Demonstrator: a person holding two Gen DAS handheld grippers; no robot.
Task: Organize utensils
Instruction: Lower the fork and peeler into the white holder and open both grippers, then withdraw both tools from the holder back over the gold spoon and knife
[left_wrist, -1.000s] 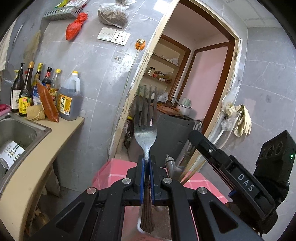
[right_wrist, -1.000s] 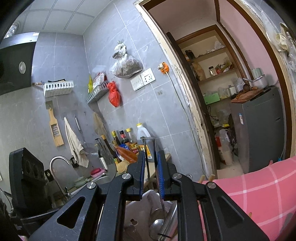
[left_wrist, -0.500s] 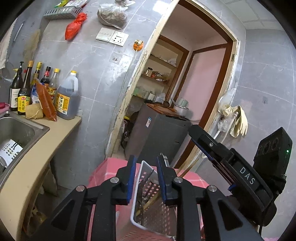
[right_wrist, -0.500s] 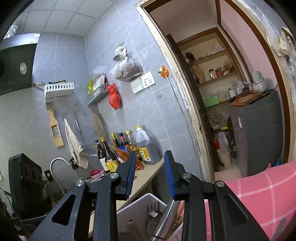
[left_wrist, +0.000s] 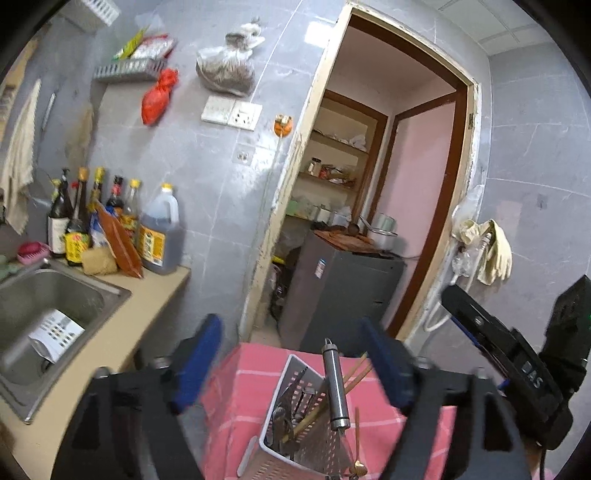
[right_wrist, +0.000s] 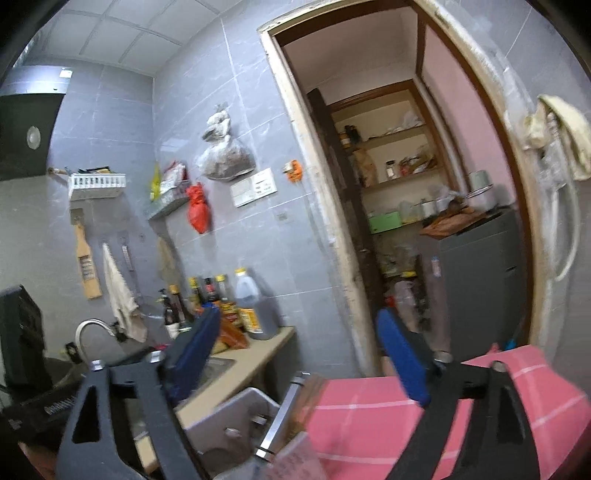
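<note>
A white perforated utensil holder (left_wrist: 314, 439) stands on a pink checked cloth (left_wrist: 240, 384). It holds a steel-handled tool (left_wrist: 334, 384), wooden chopsticks (left_wrist: 356, 371), a thin gold spoon (left_wrist: 357, 439) and dark cutlery (left_wrist: 286, 417). My left gripper (left_wrist: 293, 363) hovers above and just behind the holder, its jaws opening wide with nothing between the blue pads (left_wrist: 199, 362). My right gripper (right_wrist: 299, 354) is likewise opening and empty. The holder (right_wrist: 236, 413) and steel handle (right_wrist: 282, 417) lie blurred below it. The right gripper's body (left_wrist: 517, 365) shows at the left view's right edge.
A beige counter (left_wrist: 122, 325) with a steel sink (left_wrist: 44, 306) and several sauce bottles (left_wrist: 110, 225) runs along the left. Behind the table an open doorway (left_wrist: 369, 184) shows a grey cabinet (left_wrist: 343, 291) and shelves. Tiled walls close in on the right.
The left gripper was shut on a fork and the right on a thin utensil. Both utensils have been let go into the holder, the jaws have spread, and both grippers have risen.
</note>
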